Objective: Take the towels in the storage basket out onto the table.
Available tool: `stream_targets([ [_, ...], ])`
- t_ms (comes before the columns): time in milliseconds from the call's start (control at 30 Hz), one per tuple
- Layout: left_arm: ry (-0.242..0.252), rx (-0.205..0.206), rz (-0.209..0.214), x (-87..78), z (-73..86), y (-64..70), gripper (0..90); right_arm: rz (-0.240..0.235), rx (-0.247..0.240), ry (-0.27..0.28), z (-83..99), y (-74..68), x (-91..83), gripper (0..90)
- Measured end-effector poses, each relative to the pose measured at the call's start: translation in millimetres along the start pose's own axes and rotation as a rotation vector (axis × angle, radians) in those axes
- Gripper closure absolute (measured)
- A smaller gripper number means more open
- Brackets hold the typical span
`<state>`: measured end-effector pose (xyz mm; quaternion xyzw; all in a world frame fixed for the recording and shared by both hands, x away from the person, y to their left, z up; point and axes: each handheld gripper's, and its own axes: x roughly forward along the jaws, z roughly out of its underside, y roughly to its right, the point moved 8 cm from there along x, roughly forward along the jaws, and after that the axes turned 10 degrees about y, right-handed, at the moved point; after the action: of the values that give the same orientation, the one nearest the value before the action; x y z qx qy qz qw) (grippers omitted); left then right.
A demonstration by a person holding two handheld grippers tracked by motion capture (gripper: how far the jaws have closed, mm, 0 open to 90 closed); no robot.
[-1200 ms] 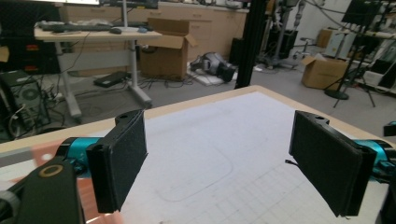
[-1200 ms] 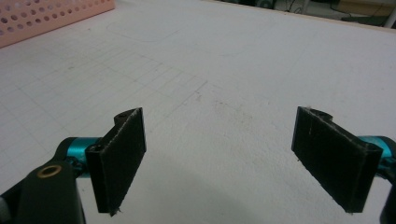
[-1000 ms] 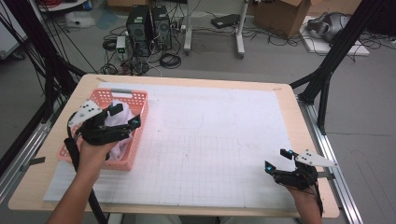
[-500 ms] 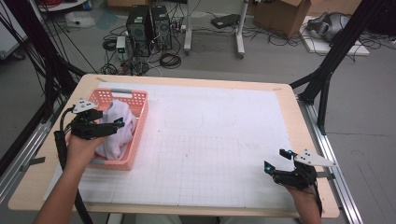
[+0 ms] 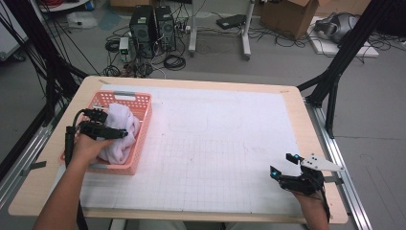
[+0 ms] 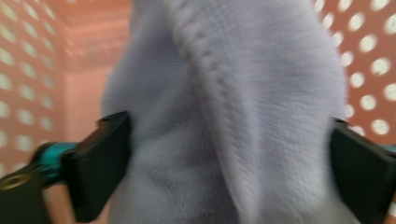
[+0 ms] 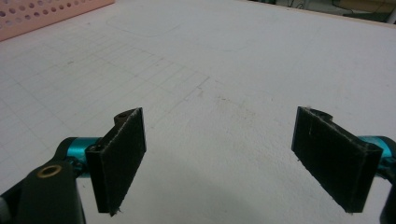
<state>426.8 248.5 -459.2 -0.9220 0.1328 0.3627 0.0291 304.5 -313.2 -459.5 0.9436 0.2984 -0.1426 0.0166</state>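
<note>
**Inspector:** High view first. Where is the left gripper (image 5: 125, 135)?

**Assistant:** Over the pink basket (image 5: 143, 136) at the left side of the table (image 5: 297, 120), pointing into it. A pale towel (image 5: 119, 139) lies bunched inside the basket, and the gripper's tips are at the towel.

**Inspector:** Is it gripping?

**Assistant:** Left gripper view shows the towel (image 6: 224, 121) bulging between the two black jaws, which stand wide with cloth touching both. The jaws press on a thick fold, so I record it as grasping the towel. The picture is blurred; basket walls (image 6: 28, 70) with round holes stand on both sides.

**Inspector:** And the right gripper (image 5: 283, 165)?

**Assistant:** Near the table's front right corner, well apart from the basket, held low over the white gridded mat (image 5: 215, 153). Right gripper view shows its jaws spread wide with bare mat (image 7: 219, 93) between them: released, nothing held. A corner of the basket (image 7: 46, 16) shows at the upper left.

**Inspector:** Towel location, final entry?

**Assistant:** Inside the basket, between the left gripper's jaws.
</note>
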Motion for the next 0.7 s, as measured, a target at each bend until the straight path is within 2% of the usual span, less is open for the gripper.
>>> stream_targets([
  [33, 0.000, 0.000, 0.000, 0.0, 0.0, 0.0, 4.7, 0.000, 0.000, -0.002, 0.3, -0.1, 0.1, 16.6],
  [67, -0.043, 0.006, 0.006, 8.7, 5.1, 1.4, 1.7, 0.000, 0.002, -0.006, 0.8, -0.4, 0.1, 16.6],
  [133, -0.068, 0.015, 0.016, 14.9, 8.2, 1.8, 1.7, 0.000, 0.000, -0.007, 1.1, -0.4, 0.3, 16.6],
  [267, -0.069, -0.020, 0.041, 22.9, 12.4, -1.0, 1.7, 0.000, -0.005, -0.016, 2.7, 0.2, 0.3, 16.6],
  [400, -0.063, -0.036, 0.067, 26.7, 14.3, -1.9, 1.7, 0.000, -0.003, -0.020, 4.2, 0.9, 0.0, 16.6],
  [467, -0.059, -0.049, 0.066, 27.6, 14.2, -2.8, 1.8, 0.000, -0.003, -0.022, 4.5, 0.9, -0.1, 16.6],
  [533, -0.046, -0.055, 0.067, 26.5, 12.2, -3.1, 6.9, 0.001, -0.003, -0.021, 4.4, 1.0, 0.0, 16.6],
  [600, -0.027, -0.065, 0.083, 25.2, 9.7, -1.3, 17.5, 0.002, -0.002, -0.022, 4.5, 0.9, 0.0, 16.6],
  [700, -0.011, -0.056, 0.118, 20.4, 7.1, 1.3, 33.0, 0.002, -0.004, -0.024, 4.6, 0.9, -0.5, 16.6],
])
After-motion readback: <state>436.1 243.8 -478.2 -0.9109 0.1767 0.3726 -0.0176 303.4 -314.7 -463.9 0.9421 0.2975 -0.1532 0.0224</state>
